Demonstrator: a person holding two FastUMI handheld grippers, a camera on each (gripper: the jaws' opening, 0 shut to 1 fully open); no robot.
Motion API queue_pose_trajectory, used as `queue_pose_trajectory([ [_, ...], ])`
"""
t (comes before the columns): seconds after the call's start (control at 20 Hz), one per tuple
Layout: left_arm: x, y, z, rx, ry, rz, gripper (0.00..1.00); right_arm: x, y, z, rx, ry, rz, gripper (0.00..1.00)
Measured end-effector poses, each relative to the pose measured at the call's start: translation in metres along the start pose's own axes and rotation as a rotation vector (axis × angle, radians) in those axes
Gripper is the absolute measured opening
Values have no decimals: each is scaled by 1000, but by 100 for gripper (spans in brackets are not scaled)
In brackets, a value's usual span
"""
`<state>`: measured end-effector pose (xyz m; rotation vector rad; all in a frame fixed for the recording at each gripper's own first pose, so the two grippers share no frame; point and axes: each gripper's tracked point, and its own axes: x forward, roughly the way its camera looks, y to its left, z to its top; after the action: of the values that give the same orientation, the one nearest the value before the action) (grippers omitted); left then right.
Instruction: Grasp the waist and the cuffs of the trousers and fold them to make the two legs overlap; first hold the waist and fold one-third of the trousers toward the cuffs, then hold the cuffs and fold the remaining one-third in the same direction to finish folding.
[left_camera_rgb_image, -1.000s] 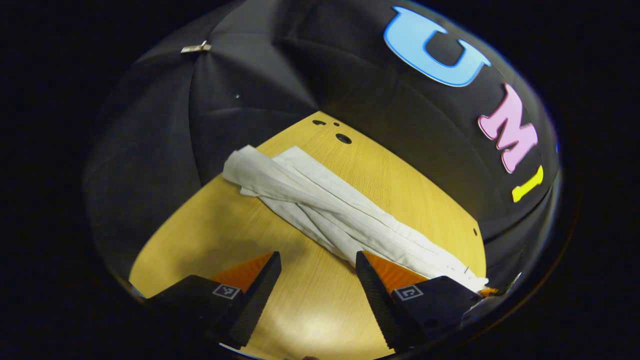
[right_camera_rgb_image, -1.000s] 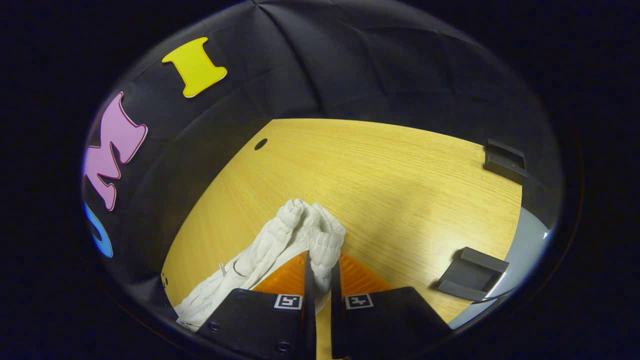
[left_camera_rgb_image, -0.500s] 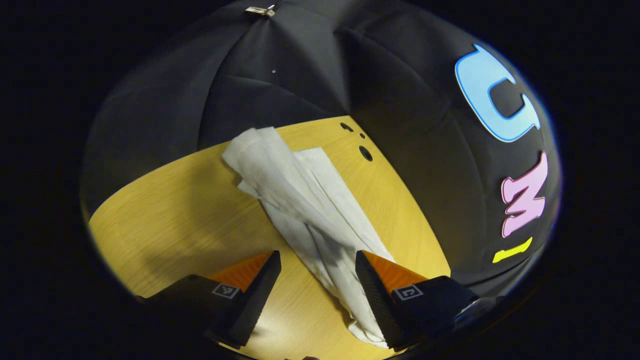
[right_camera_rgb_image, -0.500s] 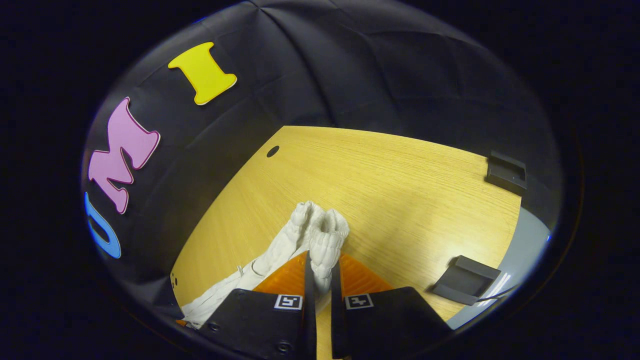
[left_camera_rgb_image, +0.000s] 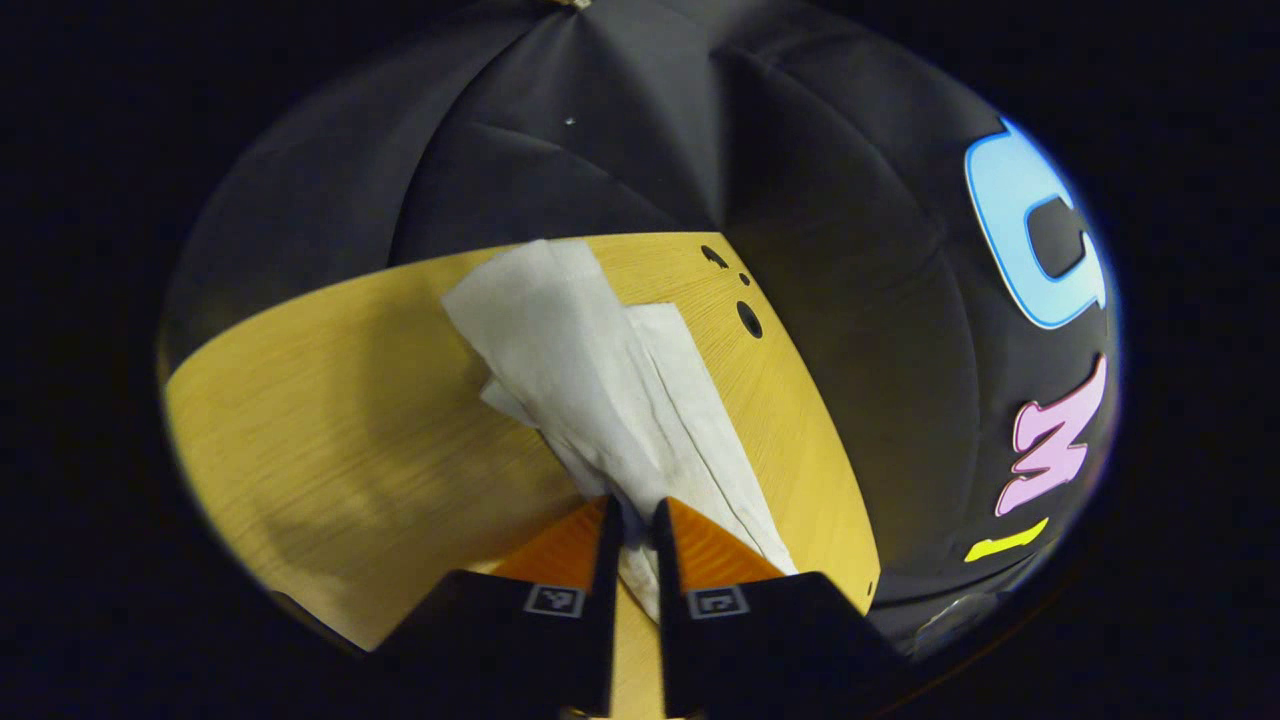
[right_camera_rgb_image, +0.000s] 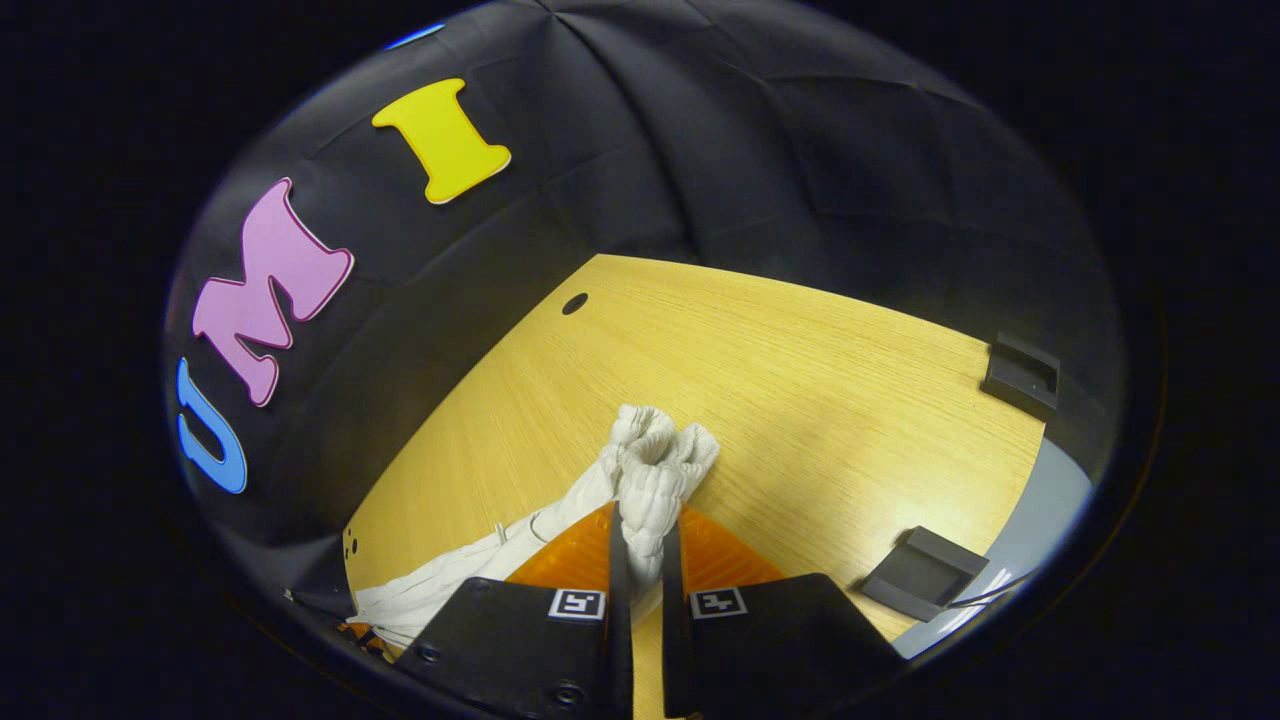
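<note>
In the left gripper view I have my left gripper (left_camera_rgb_image: 632, 520) clamped on the trousers (left_camera_rgb_image: 600, 380), both fingers pinching the white cloth where the legs narrow down to the fingertips at 6 o'clock. From there the trousers run up toward 12 o'clock across the wooden table (left_camera_rgb_image: 330, 420), the two legs lying partly one over the other and spreading wider at the far end, close to the table's back edge. Three small dark holes (left_camera_rgb_image: 748, 318) sit in the tabletop at about 1 o'clock, just beside the cloth. In the right gripper view my right gripper (right_camera_rgb_image: 640, 530) is closed on the gathered, ribbed waist (right_camera_rgb_image: 655, 465), which bunches up just above the fingertips at the middle of the picture. The rest of the trousers trails off toward 8 o'clock over the table. Two dark brackets (right_camera_rgb_image: 922, 572) rest on the table at 3 and 4 o'clock, well apart from the cloth.
</note>
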<state>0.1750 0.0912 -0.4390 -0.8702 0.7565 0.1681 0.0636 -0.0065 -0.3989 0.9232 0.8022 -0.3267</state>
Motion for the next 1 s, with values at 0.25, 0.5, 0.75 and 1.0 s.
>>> queue_pose_trajectory([
  [0.25,-25,1,-23,-22,1,-19,9,-29,46,36,-70,-109,99,16],
  [0.5,-50,0,-62,-44,6,-26,9,-56,132,55,-224,-171,249,16],
  [0.75,-68,3,-93,-44,8,-19,9,-74,222,22,-416,-168,393,16],
  [1.0,-82,10,-110,-37,-2,-1,9,-75,293,-62,-615,-90,530,16],
])
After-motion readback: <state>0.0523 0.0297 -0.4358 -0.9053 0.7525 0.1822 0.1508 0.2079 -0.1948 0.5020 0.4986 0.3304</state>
